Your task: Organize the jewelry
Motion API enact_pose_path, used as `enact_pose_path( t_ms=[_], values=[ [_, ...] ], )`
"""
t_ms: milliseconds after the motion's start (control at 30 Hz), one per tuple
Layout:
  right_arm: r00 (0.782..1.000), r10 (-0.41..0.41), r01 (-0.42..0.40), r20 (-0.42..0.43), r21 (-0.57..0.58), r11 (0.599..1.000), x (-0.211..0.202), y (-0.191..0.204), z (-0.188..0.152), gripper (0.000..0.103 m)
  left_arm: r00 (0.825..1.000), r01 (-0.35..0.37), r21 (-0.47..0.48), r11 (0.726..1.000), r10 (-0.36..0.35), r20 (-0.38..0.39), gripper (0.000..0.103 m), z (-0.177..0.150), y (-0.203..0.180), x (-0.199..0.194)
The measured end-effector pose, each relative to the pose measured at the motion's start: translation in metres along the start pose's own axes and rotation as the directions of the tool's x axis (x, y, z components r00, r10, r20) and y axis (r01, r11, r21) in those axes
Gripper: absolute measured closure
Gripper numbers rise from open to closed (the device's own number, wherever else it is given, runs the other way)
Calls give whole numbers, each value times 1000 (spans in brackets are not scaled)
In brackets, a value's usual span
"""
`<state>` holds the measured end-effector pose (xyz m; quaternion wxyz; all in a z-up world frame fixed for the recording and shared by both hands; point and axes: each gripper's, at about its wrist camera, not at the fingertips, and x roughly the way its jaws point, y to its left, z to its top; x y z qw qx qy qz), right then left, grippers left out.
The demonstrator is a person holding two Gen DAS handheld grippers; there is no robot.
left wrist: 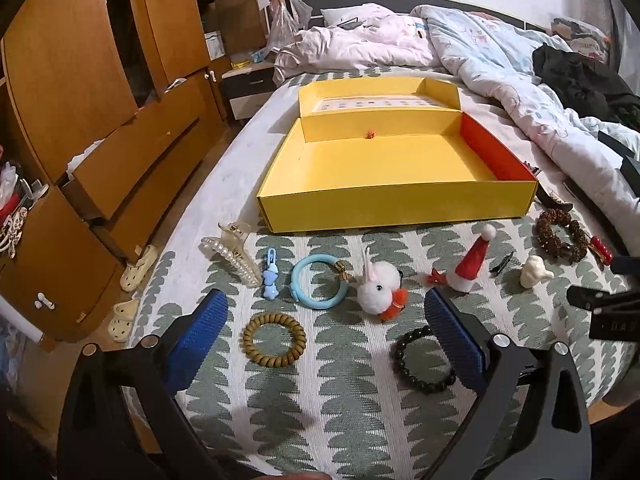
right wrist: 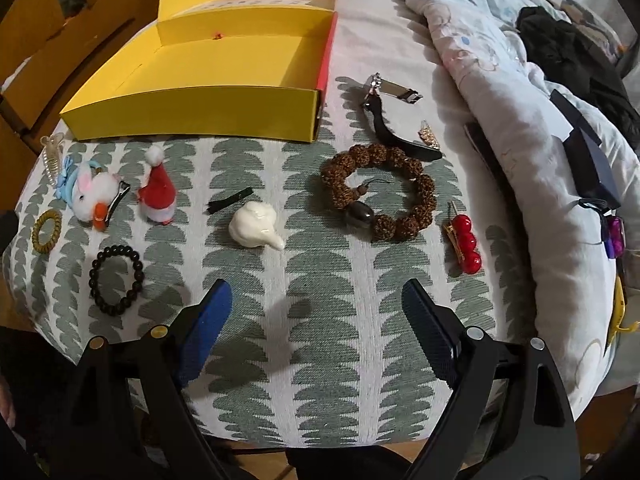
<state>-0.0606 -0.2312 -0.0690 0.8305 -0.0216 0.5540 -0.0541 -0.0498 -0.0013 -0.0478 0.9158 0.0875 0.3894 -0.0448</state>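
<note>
Black bead bracelet [left wrist: 423, 361] lies between the spread, empty fingers of the left hand-held gripper [left wrist: 326, 310]; right hand-held gripper [right wrist: 316, 300] spread, white charm [right wrist: 256, 226] ahead.

Open box [left wrist: 396, 196] at twelve o'clock on the bedspread [left wrist: 344, 380], row of hair clips [left wrist: 236, 252] and bracelets [right wrist: 378, 192] before it, quilt [right wrist: 500, 92] at two o'clock, wardrobe [left wrist: 80, 92] at nine.

two bead bracelets [right wrist: 378, 192] [right wrist: 116, 277]; one yellow box [right wrist: 192, 110]

Wooden wardrobe [left wrist: 80, 92] stands beside the bed [left wrist: 240, 152] under rumpled quilts [left wrist: 480, 52].
</note>
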Motion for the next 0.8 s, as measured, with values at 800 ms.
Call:
enact_pose_path(
  t_ms=[800],
  values=[
    [1000, -1, 0, -21, -20, 1000, 6, 2, -7, 15, 1000, 12, 20, 1000, -12, -16, 6, 2, -15, 6]
  ],
)
